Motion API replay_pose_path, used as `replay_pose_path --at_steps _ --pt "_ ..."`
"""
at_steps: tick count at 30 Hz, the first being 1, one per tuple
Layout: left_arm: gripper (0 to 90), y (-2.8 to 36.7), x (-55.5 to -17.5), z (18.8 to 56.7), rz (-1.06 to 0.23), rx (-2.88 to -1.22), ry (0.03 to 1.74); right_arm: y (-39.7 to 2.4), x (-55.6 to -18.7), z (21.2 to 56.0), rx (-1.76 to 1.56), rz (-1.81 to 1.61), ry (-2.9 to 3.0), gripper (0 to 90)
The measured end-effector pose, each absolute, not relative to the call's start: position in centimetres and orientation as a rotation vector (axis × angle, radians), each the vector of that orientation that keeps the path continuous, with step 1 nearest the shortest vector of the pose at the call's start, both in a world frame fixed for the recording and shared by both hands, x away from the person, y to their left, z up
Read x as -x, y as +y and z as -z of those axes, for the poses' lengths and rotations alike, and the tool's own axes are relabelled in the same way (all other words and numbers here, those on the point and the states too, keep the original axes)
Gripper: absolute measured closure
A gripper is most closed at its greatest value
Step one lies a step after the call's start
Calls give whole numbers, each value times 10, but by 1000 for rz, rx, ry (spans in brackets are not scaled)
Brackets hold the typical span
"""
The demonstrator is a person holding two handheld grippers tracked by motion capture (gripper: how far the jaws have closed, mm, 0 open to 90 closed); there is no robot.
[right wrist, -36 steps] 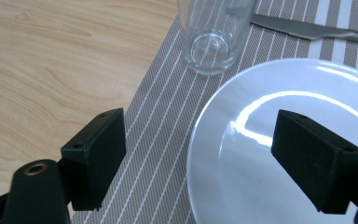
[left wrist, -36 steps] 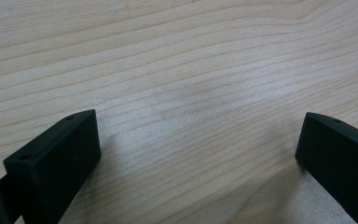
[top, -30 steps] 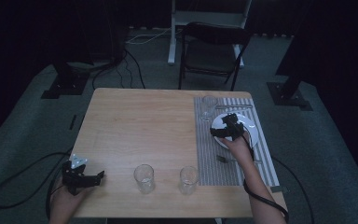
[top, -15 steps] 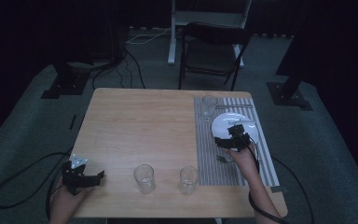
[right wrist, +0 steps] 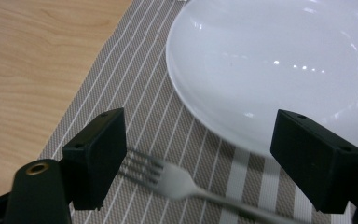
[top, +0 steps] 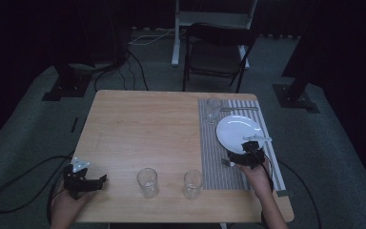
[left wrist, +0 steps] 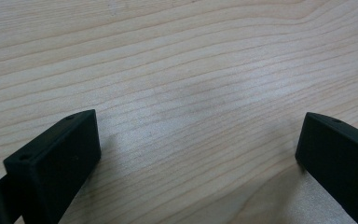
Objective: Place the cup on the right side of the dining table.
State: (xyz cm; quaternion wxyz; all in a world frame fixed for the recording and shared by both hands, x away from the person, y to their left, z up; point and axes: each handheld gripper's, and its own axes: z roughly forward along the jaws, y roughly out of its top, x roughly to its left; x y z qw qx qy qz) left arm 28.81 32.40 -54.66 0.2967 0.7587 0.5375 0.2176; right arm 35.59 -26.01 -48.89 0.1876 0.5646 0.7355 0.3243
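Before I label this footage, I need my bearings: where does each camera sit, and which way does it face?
High view: fixed above the person's side, looking forward and down on the table; both forearms, left gripper and right gripper show.
Left gripper view: rides the left gripper, looking down at bare wood between its open jaws.
Right gripper view: rides the right gripper, facing the fork, white plate and striped placemat.
Shared: high and right gripper views both show the plate and placemat.
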Motion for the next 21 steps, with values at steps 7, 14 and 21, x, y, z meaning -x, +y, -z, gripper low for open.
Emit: replay_pose_path --at_steps 7,14,21 --pt "2 324 -288 547 -577 -2016 1431 -274 -335 493 -1619 -926 2040 180" --pt "2 324 -288 546 -578 -2017 1431 -285 -313 500 -1635 -902 2033 179" --pt "2 324 -288 546 -578 -2017 1431 -292 -296 512 -1659 -894 2006 178"
